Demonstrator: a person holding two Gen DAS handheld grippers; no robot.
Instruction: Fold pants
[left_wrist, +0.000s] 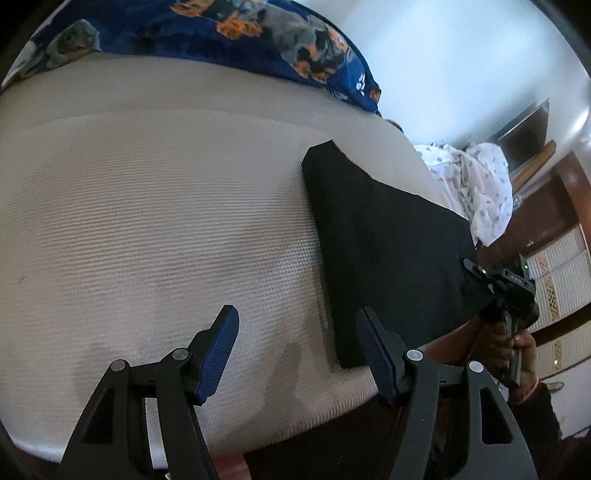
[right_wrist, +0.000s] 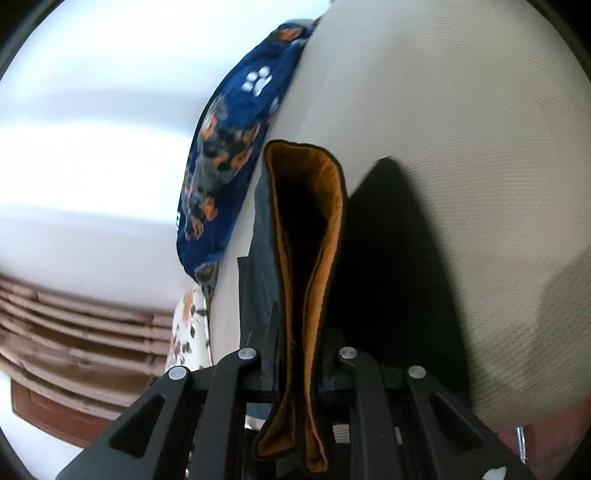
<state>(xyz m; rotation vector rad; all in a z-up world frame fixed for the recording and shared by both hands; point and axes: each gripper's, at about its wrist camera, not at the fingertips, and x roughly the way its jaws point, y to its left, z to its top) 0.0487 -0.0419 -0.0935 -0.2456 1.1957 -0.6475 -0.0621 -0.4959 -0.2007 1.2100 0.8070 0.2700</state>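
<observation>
Black fabric filled the right half of the left wrist view: the pants (left_wrist: 384, 243) lay folded flat on the cream, ribbed mattress (left_wrist: 147, 221), running from the centre of the frame down to the lower right. We saw our left hand-held gripper (left_wrist: 297, 350) at the bottom of that frame with its blue-padded fingers (left_wrist: 218, 354) spread wide apart and nothing between them, hovering over bare mattress just left of the pants. At the right edge of the same frame, our right hand-held gripper (left_wrist: 476, 273) met the pants' far edge, with a hand (left_wrist: 517, 347) on its handle below.

From the right wrist view, the right hand-held gripper (right_wrist: 295, 369) was clamped on an edge of the pants (right_wrist: 388, 258). An orange-lined band (right_wrist: 328, 236) of the garment stood up between the closed-in fingers and ran toward the upper centre of the frame, with the black cloth spreading to the right.

A navy blanket (left_wrist: 236, 33) with orange-and-grey dog prints and white paw marks sat along the top of the left wrist frame. A white spotted cloth (left_wrist: 480, 184) hung at the right. We could read no lettering or brand on anything.
</observation>
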